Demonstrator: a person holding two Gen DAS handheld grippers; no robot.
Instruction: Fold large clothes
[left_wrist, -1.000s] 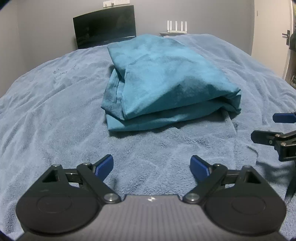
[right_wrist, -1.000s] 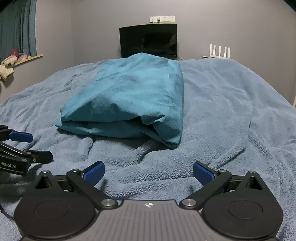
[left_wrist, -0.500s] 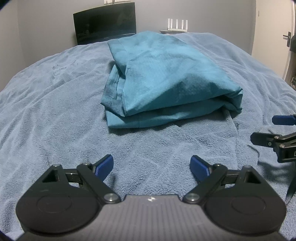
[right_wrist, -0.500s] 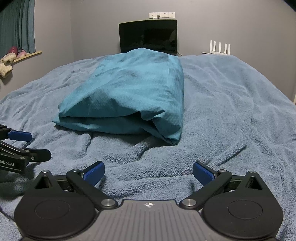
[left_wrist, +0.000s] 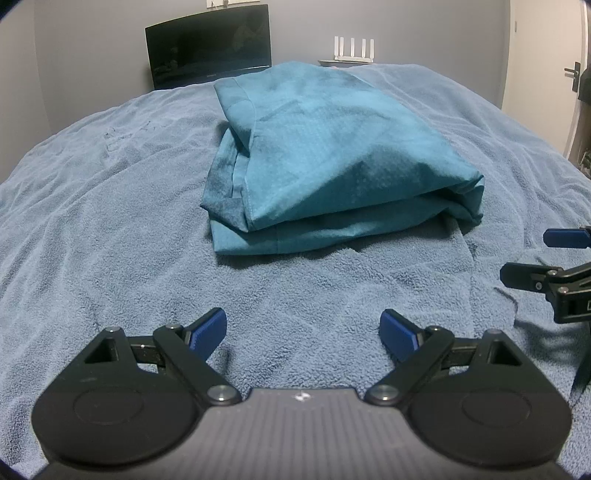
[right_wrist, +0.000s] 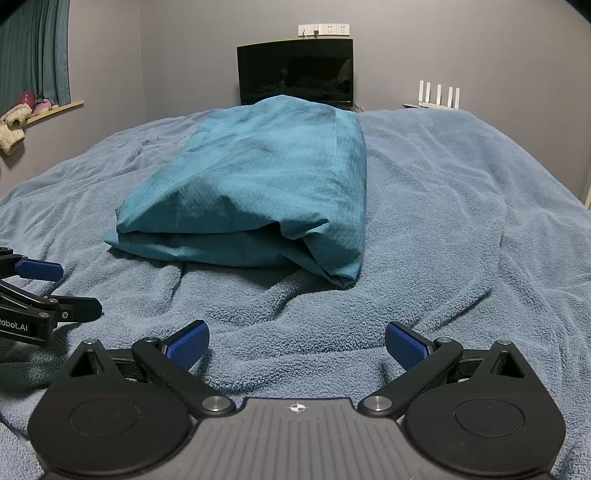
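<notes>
A teal garment (left_wrist: 325, 158) lies folded in a thick rectangular stack on the blue towel-covered bed (left_wrist: 110, 229); it also shows in the right wrist view (right_wrist: 258, 192). My left gripper (left_wrist: 304, 330) is open and empty, low over the bed in front of the garment's near edge, apart from it. My right gripper (right_wrist: 297, 341) is open and empty, also short of the garment. Each gripper shows at the edge of the other's view: the right one (left_wrist: 554, 258), the left one (right_wrist: 48, 291).
A dark monitor (right_wrist: 295, 72) and a white router (right_wrist: 437, 96) stand beyond the bed's far end against the wall. A curtain and a shelf with small items (right_wrist: 22, 114) are at the left. A door (left_wrist: 576, 74) is at the right.
Both grippers have dropped lower and moved slightly closer to the folded garment, which now sits nearer and larger in both views. Jaws stayed open.
</notes>
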